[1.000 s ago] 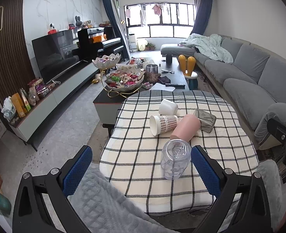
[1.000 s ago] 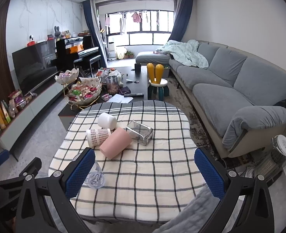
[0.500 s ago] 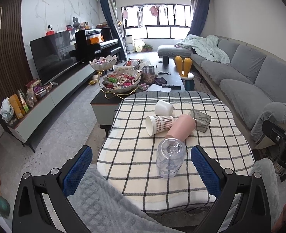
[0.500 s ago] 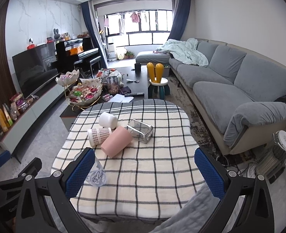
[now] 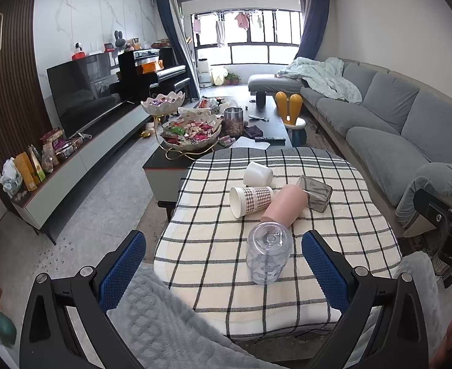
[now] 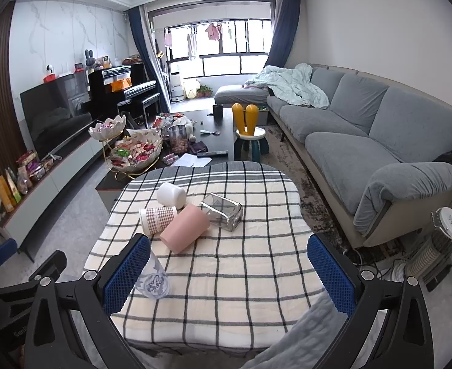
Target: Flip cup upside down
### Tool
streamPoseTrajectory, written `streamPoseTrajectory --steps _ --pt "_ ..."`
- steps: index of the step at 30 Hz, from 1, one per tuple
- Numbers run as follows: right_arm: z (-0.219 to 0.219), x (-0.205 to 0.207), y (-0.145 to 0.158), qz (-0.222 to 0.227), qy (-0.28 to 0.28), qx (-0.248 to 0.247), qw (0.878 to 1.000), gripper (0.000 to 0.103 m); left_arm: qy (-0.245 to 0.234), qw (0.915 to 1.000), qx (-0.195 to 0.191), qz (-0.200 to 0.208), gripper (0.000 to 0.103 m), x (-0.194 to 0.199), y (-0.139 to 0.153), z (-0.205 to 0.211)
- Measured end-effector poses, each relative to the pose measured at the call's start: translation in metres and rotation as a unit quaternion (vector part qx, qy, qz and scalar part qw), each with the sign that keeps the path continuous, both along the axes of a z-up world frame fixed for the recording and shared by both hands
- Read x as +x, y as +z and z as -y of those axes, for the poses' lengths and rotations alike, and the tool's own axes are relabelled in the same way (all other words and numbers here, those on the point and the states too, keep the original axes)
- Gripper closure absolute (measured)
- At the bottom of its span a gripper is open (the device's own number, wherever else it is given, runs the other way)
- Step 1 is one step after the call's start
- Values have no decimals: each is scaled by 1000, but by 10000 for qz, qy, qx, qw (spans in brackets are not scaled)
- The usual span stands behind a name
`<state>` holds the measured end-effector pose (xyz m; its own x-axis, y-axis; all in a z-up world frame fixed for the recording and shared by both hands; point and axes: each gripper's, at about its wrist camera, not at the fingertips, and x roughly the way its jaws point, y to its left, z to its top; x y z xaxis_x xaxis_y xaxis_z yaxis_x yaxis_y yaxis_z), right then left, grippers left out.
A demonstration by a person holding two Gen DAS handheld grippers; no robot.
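Note:
Several cups are on a checked tablecloth point(image 5: 219, 246) point(image 6: 241, 264). A clear plastic cup point(image 5: 267, 253) point(image 6: 153, 279) stands upside down nearest me. A pink cup point(image 5: 284, 204) point(image 6: 184, 229), a checked paper cup point(image 5: 250, 200) point(image 6: 156, 218), a white cup point(image 5: 258, 173) point(image 6: 172, 195) and a square glass tumbler point(image 5: 315, 192) point(image 6: 222, 210) lie on their sides behind it. My left gripper point(image 5: 224, 269) is open and empty, held back from the table's near edge. My right gripper point(image 6: 229, 272) is open and empty, over the near edge.
A dark coffee table point(image 5: 170, 161) with a snack bowl point(image 5: 192, 136) stands behind the small table. A grey sofa point(image 6: 364, 135) runs along the right. A TV unit point(image 5: 72, 156) lines the left wall. A heater point(image 6: 438, 252) stands at the right. Grey fleece point(image 5: 164, 323) covers my lap.
Both views have drifted slightly back and sideways from the table. The cups have not moved. Both grippers stay open.

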<state>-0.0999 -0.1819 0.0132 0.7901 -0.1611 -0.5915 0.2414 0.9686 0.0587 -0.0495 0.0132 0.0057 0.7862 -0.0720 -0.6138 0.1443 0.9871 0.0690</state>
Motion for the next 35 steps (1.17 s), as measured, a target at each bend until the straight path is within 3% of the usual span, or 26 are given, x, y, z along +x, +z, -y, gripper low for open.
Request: streamPoseTrajectory --steps 27,35 --pt "2 -1 0 -2 -3 35 10000 1 29 10000 29 -19 0 0 3 -4" --pt "4 0 0 -22 0 68 10000 1 170 9990 -134 -382 0 10 -4 -13"
